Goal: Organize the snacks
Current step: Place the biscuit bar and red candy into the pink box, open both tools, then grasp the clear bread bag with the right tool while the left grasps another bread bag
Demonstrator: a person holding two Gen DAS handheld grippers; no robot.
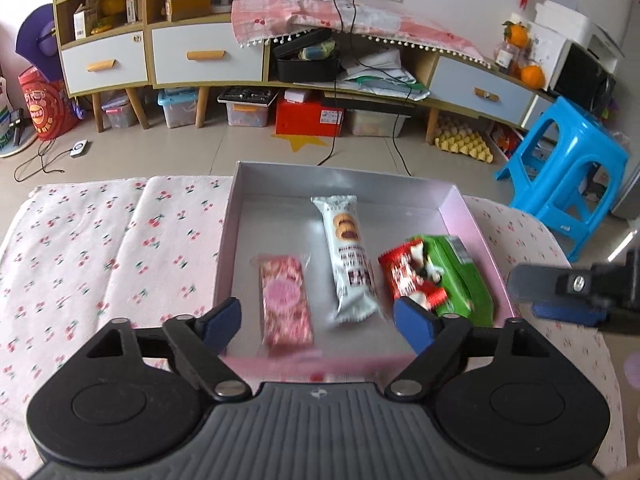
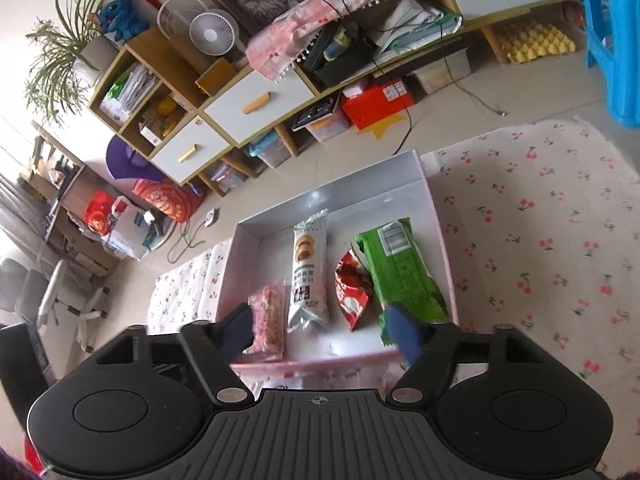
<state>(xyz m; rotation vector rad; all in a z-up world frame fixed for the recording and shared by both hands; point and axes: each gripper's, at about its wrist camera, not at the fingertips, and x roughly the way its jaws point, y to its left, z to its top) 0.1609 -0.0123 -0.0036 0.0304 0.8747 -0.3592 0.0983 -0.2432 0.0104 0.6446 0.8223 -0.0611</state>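
The white biscuit packet (image 1: 349,256) and green packet (image 2: 401,272) carry print too blurred to read.

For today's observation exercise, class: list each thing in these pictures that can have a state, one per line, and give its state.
Box: open, no lid, four snacks inside.
Pink snack: lying flat, sealed.
White biscuit pack: lying flat, lengthwise.
Red snack: lying against the green pack.
Green pack: lying flat by the box's right wall.
Left claw: open, empty.
Right claw: open, empty.
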